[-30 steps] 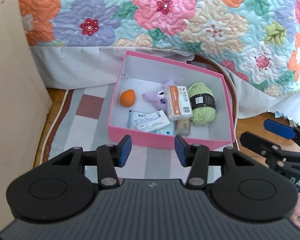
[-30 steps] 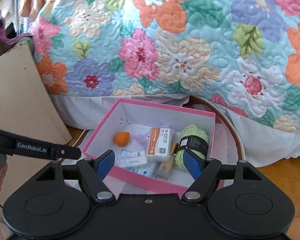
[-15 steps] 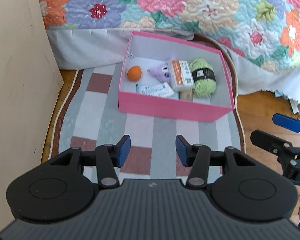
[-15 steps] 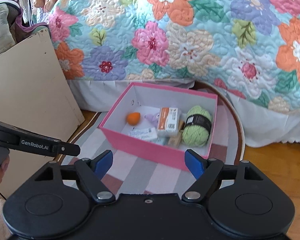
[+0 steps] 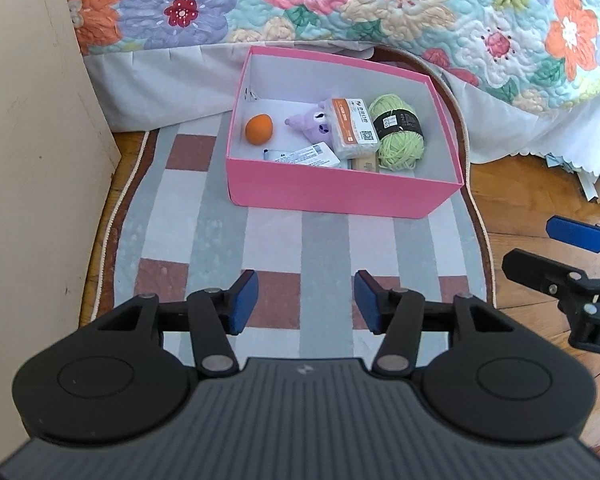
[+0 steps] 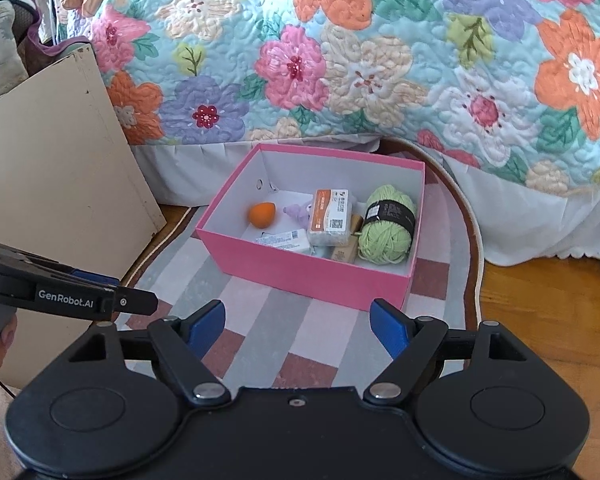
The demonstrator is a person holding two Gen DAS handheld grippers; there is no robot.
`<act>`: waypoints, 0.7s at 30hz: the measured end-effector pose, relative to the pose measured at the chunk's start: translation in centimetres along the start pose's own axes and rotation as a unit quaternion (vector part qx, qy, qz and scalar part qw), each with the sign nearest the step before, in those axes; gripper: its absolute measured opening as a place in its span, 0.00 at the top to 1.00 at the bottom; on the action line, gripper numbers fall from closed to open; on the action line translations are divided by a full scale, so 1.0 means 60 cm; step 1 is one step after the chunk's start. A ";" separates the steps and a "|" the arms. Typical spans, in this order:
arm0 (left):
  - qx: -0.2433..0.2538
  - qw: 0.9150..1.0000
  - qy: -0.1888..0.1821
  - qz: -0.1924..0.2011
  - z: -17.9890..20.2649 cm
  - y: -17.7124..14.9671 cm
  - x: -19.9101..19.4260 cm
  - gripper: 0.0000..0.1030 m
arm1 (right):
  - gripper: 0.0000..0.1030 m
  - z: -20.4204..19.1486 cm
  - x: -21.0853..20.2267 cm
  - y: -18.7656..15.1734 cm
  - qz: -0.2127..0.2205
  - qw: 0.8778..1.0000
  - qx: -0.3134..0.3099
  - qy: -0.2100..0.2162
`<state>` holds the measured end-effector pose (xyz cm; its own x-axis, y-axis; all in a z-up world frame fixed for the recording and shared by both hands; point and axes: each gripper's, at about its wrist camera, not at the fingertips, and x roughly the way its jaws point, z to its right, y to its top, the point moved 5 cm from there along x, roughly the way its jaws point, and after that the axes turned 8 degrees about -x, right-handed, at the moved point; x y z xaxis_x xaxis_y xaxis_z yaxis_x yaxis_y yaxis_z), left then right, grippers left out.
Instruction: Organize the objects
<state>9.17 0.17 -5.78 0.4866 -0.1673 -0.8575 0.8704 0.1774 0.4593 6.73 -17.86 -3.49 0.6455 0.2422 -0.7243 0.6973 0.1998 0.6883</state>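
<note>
Left gripper (image 5: 306,300) empty, jaws opening w/ nothing between; right gripper (image 6: 298,322) spread wide, also empty. Both hang over the rug (image 5: 276,240), well short of the pink box (image 5: 340,192), which lies dead ahead, far side, up against the bed skirt. Box long axis runs left-right. Inside: orange ball (image 5: 259,129) left, purple plush (image 5: 314,122) and packet (image 5: 350,128) mid, green yarn (image 5: 398,132) right. Judging by sides, left gripper nearer the ball, right nearer the yarn. Beyond: quilt (image 6: 340,60), board (image 5: 28,140) at left.
</note>
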 end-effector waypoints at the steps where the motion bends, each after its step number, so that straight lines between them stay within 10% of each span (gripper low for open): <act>1: 0.002 1.000 0.002 0.002 0.001 -0.001 -0.001 0.47 | 0.18 0.002 0.000 -0.001 0.000 1.000 0.002 -0.001; 21: -0.015 1.000 -0.004 0.001 -0.012 -0.013 -0.005 0.21 | 0.12 0.029 0.006 -0.020 -0.021 0.998 0.043 -0.045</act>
<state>8.28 0.82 -6.03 0.4897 -0.1741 -0.8543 0.8663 0.2078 0.4543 6.68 -19.64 -4.64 0.6373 0.1492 -0.7560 0.7462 0.1257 0.6538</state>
